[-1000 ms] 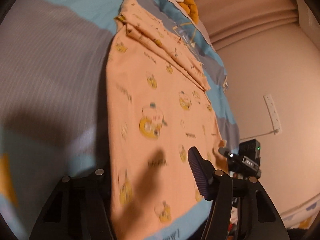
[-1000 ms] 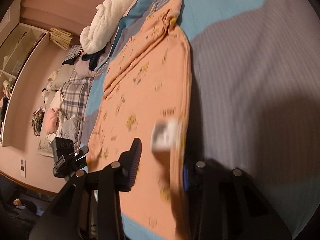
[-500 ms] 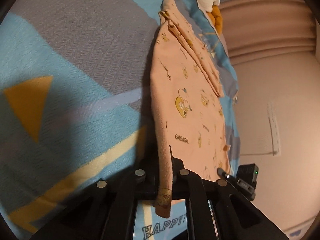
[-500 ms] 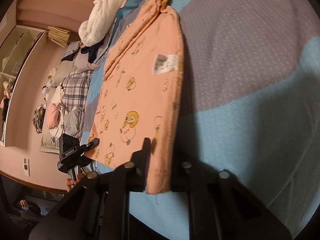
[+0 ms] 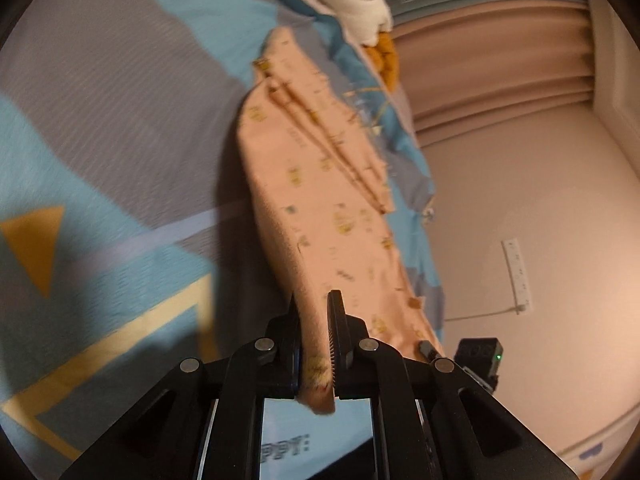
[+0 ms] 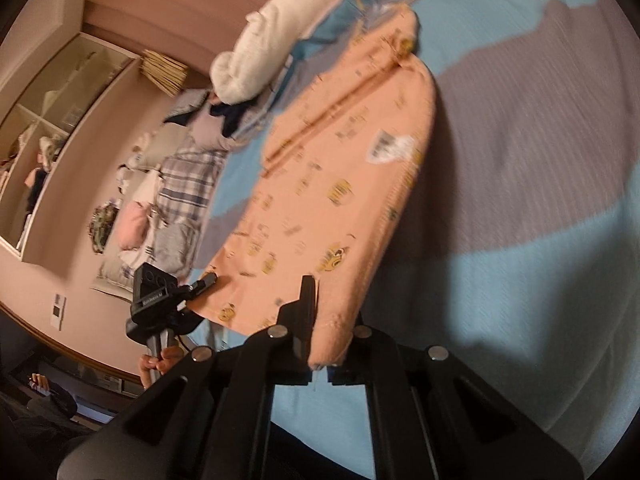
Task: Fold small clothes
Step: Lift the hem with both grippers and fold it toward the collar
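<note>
A: Where is the garment?

B: The peach shirt (image 5: 320, 208) with small yellow prints lies stretched along the bed (image 5: 120, 120), near the bed's edge. Its near hem is raised off the cover; the far end, with the sleeves folded in, rests flat toward the pillows.

A: And the two grippers?

B: The left gripper (image 5: 316, 344) has its jaws closed tight on one near corner of the shirt; a little flap of fabric pokes out below the pads. The right gripper (image 6: 326, 328) is likewise clamped on the other near corner (image 6: 332, 340), with the hem hanging between the jaws.

A: Can each be seen from the other side?

B: Yes. In the right wrist view the left gripper's body (image 6: 156, 292) shows at the shirt's lower left, with a hand (image 6: 160, 362) on its handle. In the left wrist view a dark unit with a green light (image 5: 480, 354) sits just past the shirt's right corner.

A: Any containers about?

B: Only an open shelf unit (image 6: 48, 128) against the wall. Its compartments hold folded or bundled cloth, too small and blurred to name.

A: What else is on the bed?

B: A white blanket (image 6: 264, 40) rolled near the head, a plaid cloth (image 6: 188, 184) and other laundry heaped beside it. A white label (image 6: 386, 146) shows on the shirt.
</note>
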A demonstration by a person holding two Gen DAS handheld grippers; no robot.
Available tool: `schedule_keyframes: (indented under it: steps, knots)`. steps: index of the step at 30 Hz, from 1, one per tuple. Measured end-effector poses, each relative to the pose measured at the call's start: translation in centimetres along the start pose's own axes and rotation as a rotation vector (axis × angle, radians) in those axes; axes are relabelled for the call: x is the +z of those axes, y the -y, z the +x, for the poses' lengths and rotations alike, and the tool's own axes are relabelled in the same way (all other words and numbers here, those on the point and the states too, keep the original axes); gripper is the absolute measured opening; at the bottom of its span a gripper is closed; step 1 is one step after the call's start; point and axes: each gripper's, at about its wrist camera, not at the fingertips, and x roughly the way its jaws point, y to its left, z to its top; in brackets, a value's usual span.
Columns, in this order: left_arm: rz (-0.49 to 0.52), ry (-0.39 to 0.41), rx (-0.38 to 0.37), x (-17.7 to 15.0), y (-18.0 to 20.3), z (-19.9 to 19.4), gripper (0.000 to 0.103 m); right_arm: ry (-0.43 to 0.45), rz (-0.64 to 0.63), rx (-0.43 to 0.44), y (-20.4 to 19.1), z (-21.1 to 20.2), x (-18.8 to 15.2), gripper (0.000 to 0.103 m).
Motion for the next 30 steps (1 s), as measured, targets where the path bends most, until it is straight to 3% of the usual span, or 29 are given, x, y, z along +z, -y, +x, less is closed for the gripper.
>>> schedule_keyframes:
  steps: [6, 7, 16, 30]
  knots:
    - [0.038, 0.011, -0.035, 0.8, 1.1, 0.4, 0.007, 0.048, 0.004, 0.063, -0.8, -0.3, 1.1, 0.004]
    - [0.039, 0.013, -0.045, 0.8, 1.2, 0.4, 0.001, 0.054, 0.002, 0.069, -0.9, -0.4, 1.3, 0.004]
    - [0.086, 0.033, -0.114, 2.3, 3.1, 0.9, 0.001, 0.127, 0.000, 0.161, -2.3, -1.0, 2.9, 0.004]
    - [0.124, 0.096, -0.182, 5.6, 5.7, 1.0, 0.001, 0.206, -0.064, 0.223, -4.8, -1.2, 7.2, 0.004]
